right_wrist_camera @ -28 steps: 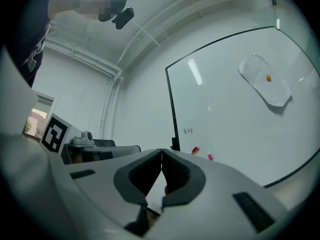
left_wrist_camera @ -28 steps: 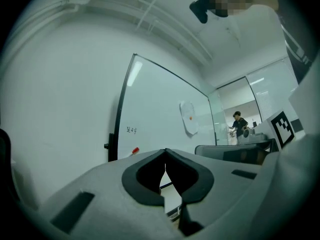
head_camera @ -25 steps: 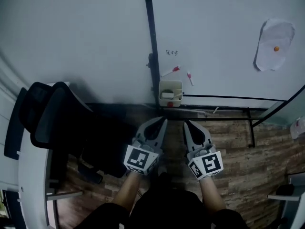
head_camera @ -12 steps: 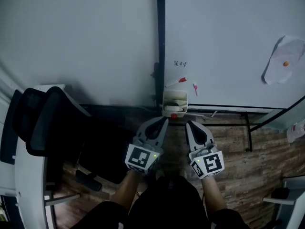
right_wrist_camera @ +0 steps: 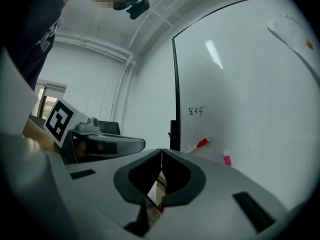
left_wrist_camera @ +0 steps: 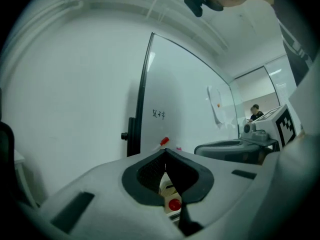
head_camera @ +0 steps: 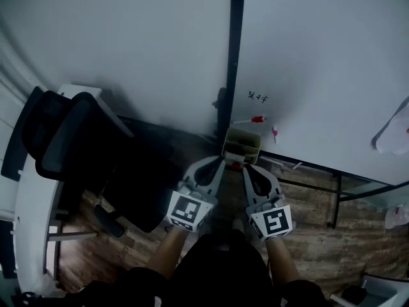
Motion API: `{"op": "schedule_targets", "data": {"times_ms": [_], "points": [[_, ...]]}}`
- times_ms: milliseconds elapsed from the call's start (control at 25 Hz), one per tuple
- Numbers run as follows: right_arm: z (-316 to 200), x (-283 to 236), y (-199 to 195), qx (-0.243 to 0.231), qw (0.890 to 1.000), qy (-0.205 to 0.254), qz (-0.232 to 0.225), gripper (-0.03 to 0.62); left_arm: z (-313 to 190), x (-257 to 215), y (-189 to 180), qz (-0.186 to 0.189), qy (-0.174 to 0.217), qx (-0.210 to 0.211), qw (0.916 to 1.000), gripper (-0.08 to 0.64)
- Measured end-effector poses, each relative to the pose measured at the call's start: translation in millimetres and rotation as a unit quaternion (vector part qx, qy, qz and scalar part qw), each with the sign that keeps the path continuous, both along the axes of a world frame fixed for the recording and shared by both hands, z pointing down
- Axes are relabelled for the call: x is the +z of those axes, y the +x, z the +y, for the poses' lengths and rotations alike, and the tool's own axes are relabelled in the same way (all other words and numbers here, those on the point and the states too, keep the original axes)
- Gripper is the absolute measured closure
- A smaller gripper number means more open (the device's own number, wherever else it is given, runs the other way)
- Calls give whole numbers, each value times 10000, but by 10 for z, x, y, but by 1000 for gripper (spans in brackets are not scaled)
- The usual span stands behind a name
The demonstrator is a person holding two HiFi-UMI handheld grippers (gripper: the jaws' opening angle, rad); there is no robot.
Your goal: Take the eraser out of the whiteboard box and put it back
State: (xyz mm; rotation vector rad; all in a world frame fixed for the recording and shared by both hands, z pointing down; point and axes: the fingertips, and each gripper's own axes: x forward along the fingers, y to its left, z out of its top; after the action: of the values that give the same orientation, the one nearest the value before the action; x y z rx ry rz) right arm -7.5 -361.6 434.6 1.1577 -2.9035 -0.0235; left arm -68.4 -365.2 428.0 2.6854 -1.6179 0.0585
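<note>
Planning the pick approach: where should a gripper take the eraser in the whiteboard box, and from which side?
From above, likely. The box sits at the whiteboard's lower edge with only its top open; its walls block the front and sides. Grip whatever part of the eraser stands nearest the rim, across its thin side. The eraser itself is too dim to make out here.

The whiteboard point(head_camera: 319, 75) has a smooth white surface with a soft shine, and its frame point(head_camera: 237, 43) looks like dark matt metal. The wall point(head_camera: 128, 43) is matt white. The box point(head_camera: 241, 149) seems to be pale plastic. The floor point(head_camera: 332, 235) shows brown wood planks with a dull finish. The left tongs point(head_camera: 220, 163) and the right tongs point(head_camera: 245, 169) are matt grey plastic; their inner pads point(left_wrist_camera: 149, 173) are black and finely ribbed. The chair point(head_camera: 77, 139) is black and matt.
</note>
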Motion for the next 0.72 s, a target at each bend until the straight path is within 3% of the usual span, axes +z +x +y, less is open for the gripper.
{"op": "schedule_targets", "data": {"times_ms": [400,720], "points": [[-142,145,5,-1033,9891,532,904,589,-76,241,103,-195,-284,-896,9954,555],[-203,187,18,-1264,9836,568,1151,588,-58,267,126,-174,-352,-977,9944,555]]}}
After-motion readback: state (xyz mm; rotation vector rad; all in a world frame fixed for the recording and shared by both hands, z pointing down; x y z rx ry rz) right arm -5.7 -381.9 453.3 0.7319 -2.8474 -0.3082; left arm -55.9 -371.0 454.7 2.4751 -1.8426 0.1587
